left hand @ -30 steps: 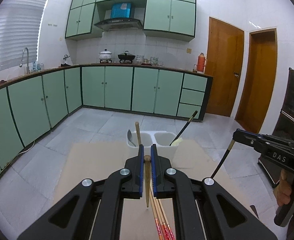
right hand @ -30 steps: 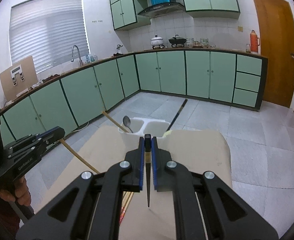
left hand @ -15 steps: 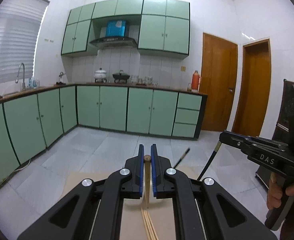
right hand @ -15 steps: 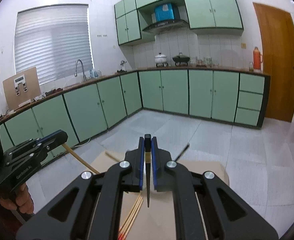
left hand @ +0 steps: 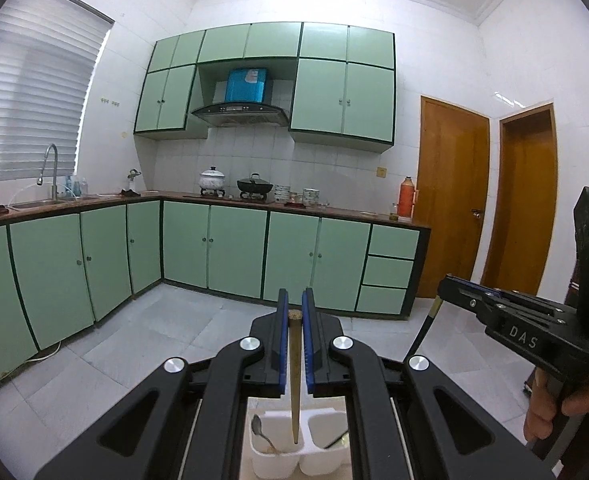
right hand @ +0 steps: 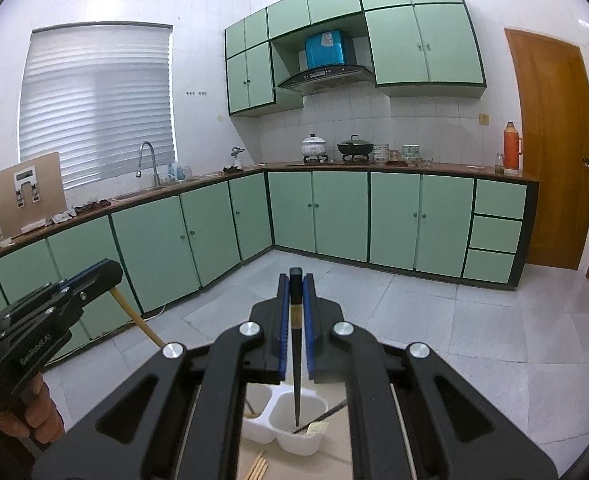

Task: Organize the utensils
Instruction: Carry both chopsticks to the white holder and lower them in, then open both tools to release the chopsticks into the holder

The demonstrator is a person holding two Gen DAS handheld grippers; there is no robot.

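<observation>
L tool (left hand: pixel 292 314) pinching wood stick (left hand: pixel 294 376) | R tool (right hand: pixel 294 292) pinching black stick (right hand: pixel 296 364) | chg: both have risen w/ sticks hanging tip-down, caddy (left hand: pixel 270 462) now below on table | means: prob. ready to drop in; spoon (left hand: pixel 259 430) in its L bin.

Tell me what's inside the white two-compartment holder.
White holder: a metal spoon leans in the left compartment, a dark chopstick in the right. The gripper frames cover the holder's outer sides, so anything else inside is hidden.
</observation>
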